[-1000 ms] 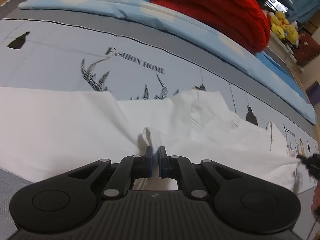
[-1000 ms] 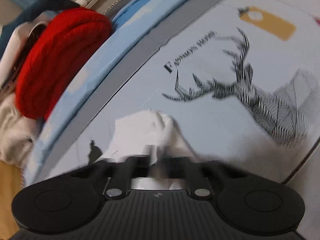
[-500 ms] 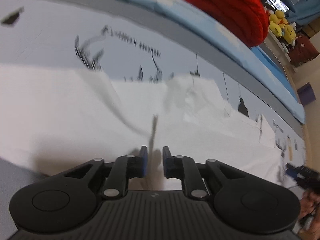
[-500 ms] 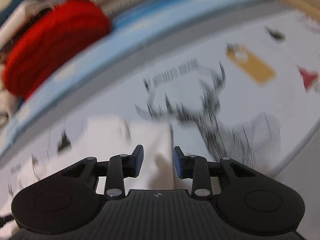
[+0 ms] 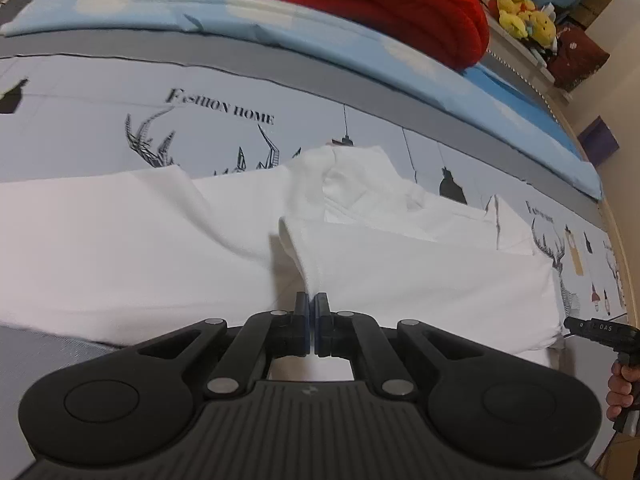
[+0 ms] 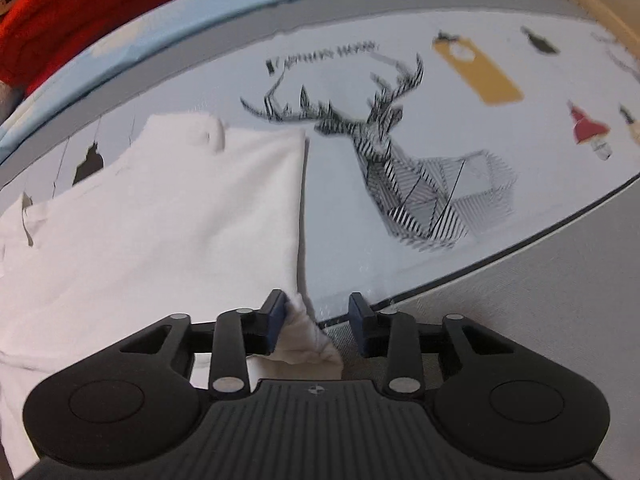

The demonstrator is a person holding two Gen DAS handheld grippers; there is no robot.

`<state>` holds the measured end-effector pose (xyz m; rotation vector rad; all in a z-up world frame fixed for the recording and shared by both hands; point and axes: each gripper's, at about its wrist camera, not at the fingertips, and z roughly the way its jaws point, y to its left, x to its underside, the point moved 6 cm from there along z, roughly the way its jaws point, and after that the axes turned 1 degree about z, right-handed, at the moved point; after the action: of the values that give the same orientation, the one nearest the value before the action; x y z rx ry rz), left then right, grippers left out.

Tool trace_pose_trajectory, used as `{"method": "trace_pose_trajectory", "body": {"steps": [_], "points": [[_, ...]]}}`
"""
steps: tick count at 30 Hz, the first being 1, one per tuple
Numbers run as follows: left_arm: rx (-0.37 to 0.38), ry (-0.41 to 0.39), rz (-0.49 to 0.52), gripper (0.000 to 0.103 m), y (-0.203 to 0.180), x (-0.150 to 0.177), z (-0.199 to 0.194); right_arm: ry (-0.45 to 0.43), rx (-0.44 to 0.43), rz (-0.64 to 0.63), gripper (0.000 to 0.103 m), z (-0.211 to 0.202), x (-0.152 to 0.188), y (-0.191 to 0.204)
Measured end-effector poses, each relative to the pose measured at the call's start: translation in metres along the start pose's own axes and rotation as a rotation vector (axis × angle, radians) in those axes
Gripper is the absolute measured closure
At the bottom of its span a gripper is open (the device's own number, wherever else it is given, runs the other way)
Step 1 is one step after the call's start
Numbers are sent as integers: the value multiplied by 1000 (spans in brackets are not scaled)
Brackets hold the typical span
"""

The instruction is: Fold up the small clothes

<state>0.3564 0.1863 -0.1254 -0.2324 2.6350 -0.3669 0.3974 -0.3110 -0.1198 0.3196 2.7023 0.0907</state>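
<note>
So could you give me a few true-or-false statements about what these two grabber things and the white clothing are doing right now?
1. The left gripper is shut on the white garment. True.
2. The right gripper is clamped tight on the cloth. False: its jaws stand apart, with a bunched corner of the garment lying between them.
3. The bed sheet has a deer head printed on it. True.
4. The blanket behind the garment is green. False: it is red.
5. The garment hangs in the air. False: most of it lies on the sheet.
</note>
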Motion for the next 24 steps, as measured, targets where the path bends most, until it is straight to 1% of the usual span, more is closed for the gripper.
{"method": "trace_pose_trajectory", "body": {"steps": [2,3,4,5,6,7,8,9,10,11,12,13,14,15,16,17,18,19,21,24], "points": [[-38,25,9,100,1,5,6,-21,-34,-18,71,-6,-4,4],[-60,50,16,100,3,10,12,-4,-59,-27,71,-4,-4,6],[-99,74,34,100,4,14,19,33,-62,-43,71,1,0,7],[-145,75,59,100,5,15,21,65,-32,-55,71,8,5,4],[-174,50,81,100,3,15,20,81,12,-58,64,14,10,-2],[-157,19,94,100,-4,13,17,77,20,-49,63,13,11,-4],[-110,2,100,100,-10,12,14,55,1,-35,64,9,9,-2],[-58,-17,101,100,-18,11,12,14,-24,-30,64,1,6,1],[-34,-30,102,97,-23,11,12,-28,-45,-38,64,-6,2,5],[-32,-27,104,96,-24,13,15,-66,-65,-54,64,-11,0,10],[-42,-5,104,96,-24,17,21,-82,-81,-74,64,-12,0,15],[-59,32,103,96,-21,23,31,-70,-93,-91,64,-8,2,17],[-80,73,107,94,-18,29,41,-34,-88,-110,64,1,7,18],[-120,131,113,94,-12,38,52,23,-40,-121,64,14,15,14],[-123,135,109,95,-9,41,52,55,8,-112,57,21,21,9],[-115,117,98,94,-8,39,48,43,12,-86,56,19,21,6],[-108,105,89,94,-8,35,42,35,10,-60,58,13,20,6],[-97,71,87,94,-10,29,34,12,7,-42,58,3,15,10],[-76,-18,78,94,-11,17,14,-80,-16,-43,58,-27,3,25],[-83,-142,33,94,-2,2,-10,-206,-54,-63,58,-75,-7,50]]}}
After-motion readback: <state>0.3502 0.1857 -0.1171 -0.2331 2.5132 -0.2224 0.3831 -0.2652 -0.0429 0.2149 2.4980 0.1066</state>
